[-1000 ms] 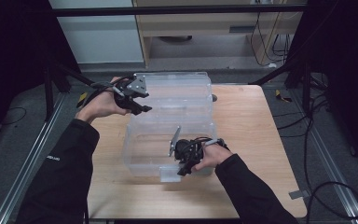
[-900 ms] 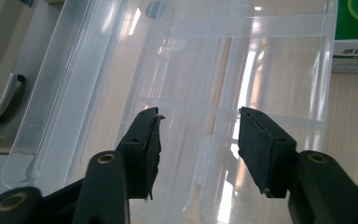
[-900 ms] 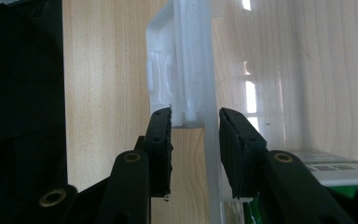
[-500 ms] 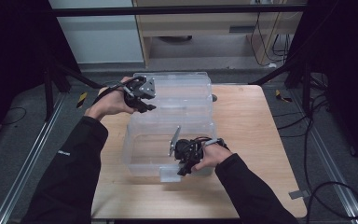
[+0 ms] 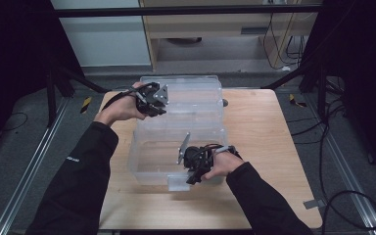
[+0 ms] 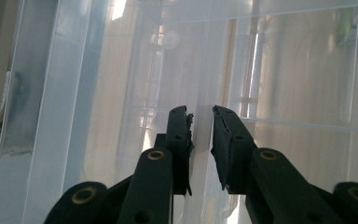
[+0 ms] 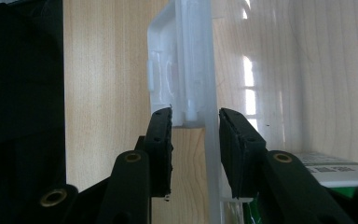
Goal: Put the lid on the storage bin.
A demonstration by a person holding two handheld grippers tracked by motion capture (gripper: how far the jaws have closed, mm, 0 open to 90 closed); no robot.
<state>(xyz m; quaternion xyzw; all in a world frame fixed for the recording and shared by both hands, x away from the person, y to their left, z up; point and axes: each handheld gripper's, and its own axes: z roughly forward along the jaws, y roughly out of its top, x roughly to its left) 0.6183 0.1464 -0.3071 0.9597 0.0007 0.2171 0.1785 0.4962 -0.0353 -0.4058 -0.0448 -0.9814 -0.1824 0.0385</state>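
Clear plastic box (image 5: 176,147) at centre of surface (image 5: 264,127), lid (image 5: 191,95) open toward 12 o'clock. Left gripper (image 5: 152,100) fingers just closing on lid edge; right gripper (image 5: 196,169) fingers clamped on front wall at 6 o'clock. Judged step: closing lid. Next: swing lid toward 6 o'clock.

My right hand (image 5: 223,165) covers part of the clear plastic box's (image 5: 186,127) near wall; the green-and-white label (image 7: 335,175) inside is cut off by the frame edge, unreadable.

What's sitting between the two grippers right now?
In the high view, the clear plastic box spans from left gripper to right gripper.
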